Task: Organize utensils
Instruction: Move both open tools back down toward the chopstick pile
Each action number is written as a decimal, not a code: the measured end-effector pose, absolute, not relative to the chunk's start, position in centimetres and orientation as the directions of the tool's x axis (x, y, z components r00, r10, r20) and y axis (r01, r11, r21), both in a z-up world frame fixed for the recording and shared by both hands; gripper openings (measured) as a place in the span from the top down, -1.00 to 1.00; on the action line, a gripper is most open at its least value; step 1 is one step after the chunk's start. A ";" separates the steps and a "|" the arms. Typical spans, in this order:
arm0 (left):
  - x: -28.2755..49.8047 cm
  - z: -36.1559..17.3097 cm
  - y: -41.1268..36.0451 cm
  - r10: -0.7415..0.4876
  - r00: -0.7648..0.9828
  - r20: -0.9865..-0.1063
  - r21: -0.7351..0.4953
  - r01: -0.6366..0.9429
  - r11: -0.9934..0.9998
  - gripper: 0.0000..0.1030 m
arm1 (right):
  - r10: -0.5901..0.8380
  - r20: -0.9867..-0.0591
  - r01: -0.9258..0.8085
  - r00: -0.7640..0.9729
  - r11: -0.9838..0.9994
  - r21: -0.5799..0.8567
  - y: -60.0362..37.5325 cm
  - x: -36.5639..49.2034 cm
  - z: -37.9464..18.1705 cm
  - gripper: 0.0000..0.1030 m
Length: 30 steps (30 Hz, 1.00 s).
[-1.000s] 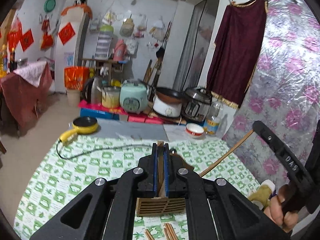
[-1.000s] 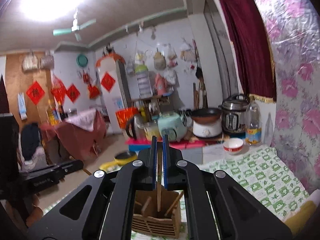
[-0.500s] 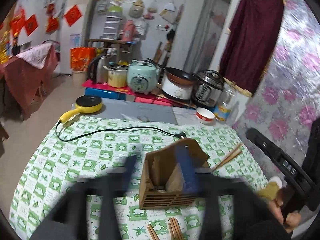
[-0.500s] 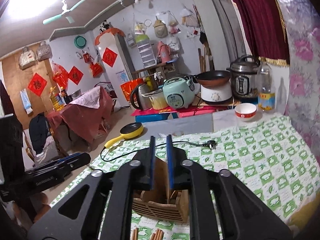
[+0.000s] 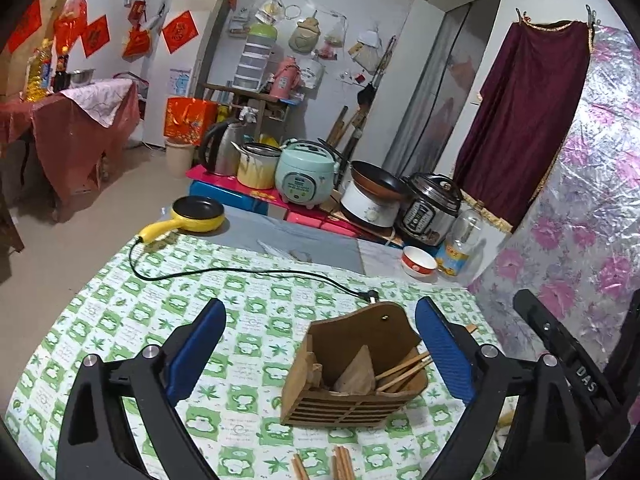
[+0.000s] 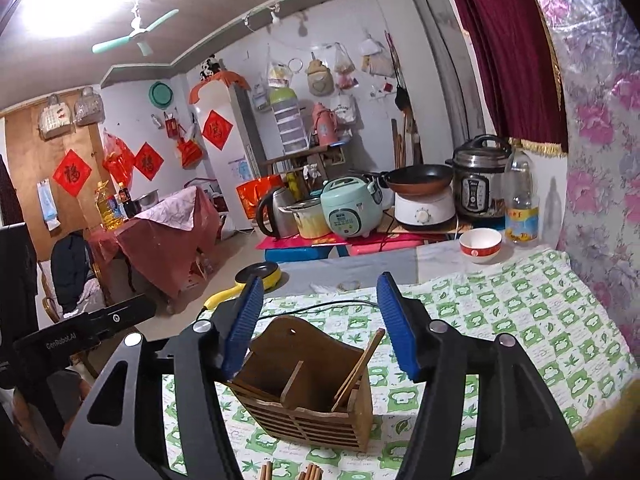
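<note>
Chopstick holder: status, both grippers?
Left gripper open, empty. Right gripper open, empty. Chopsticks in wooden chopstick holder; more chopsticks loose on tablecloth.

Loose chopsticks (image 5: 340, 465) cut off by bottom edge

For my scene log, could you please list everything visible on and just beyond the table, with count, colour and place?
wooden holder: one, brown, table centre
chopsticks in holder: a few, tan, right compartment
loose chopsticks: several, tan, tablecloth before holder
tablecloth: one, green-white, covering table
frying pan: one, yellow, far left edge
cord: one, black, across cloth
bowl: one, red-white, far right
bottle: one, clear, beside bowl
left gripper: open, blue pads
right gripper: open, blue pads
</note>
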<state>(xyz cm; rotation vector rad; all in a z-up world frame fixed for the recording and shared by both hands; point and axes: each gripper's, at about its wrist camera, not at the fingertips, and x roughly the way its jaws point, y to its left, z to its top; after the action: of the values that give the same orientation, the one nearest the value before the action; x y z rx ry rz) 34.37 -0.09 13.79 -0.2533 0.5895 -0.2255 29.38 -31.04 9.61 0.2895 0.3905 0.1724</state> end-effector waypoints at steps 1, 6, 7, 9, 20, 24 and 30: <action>34.4 13.8 -0.2 -0.271 0.811 -0.519 -0.288 0.132 0.948 -0.83 | 0.219 -0.348 -0.110 0.912 0.945 0.307 -31.1 29.3 9.6 -0.17; 34.2 13.9 -0.7 -0.219 0.825 -0.521 -0.231 0.111 0.967 -0.85 | 0.209 -0.337 -0.104 0.918 0.947 0.304 -31.1 29.0 9.7 -0.40; 34.2 13.9 -0.8 -0.208 0.828 -0.521 -0.218 0.106 0.970 -0.85 | 0.203 -0.336 -0.100 0.920 0.949 0.299 -31.1 29.0 9.7 -0.44; 34.1 14.0 -0.8 -0.192 0.833 -0.518 -0.202 0.099 0.974 -0.85 | 0.185 -0.332 -0.088 0.925 0.954 0.287 -31.0 28.9 9.8 -0.51; 33.5 13.7 -0.9 -0.154 0.838 -0.524 -0.178 0.070 0.982 -0.89 | 0.131 -0.342 -0.039 0.930 0.964 0.264 -31.7 27.6 10.1 -0.63; 32.3 12.5 -0.9 -0.135 0.844 -0.519 -0.136 0.075 0.988 -0.89 | 0.111 -0.336 -0.024 0.935 0.967 0.253 -31.7 26.4 10.1 -0.73; 29.7 7.3 1.2 -0.094 0.829 -0.551 -0.086 0.055 0.995 -0.89 | 0.093 -0.377 -0.024 0.922 0.983 0.184 -30.5 24.7 8.4 -0.80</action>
<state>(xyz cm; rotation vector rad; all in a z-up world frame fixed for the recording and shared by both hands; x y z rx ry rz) 29.72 1.17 7.27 -0.0674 0.5874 -0.0790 24.66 -30.47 8.37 0.1783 0.3948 0.0601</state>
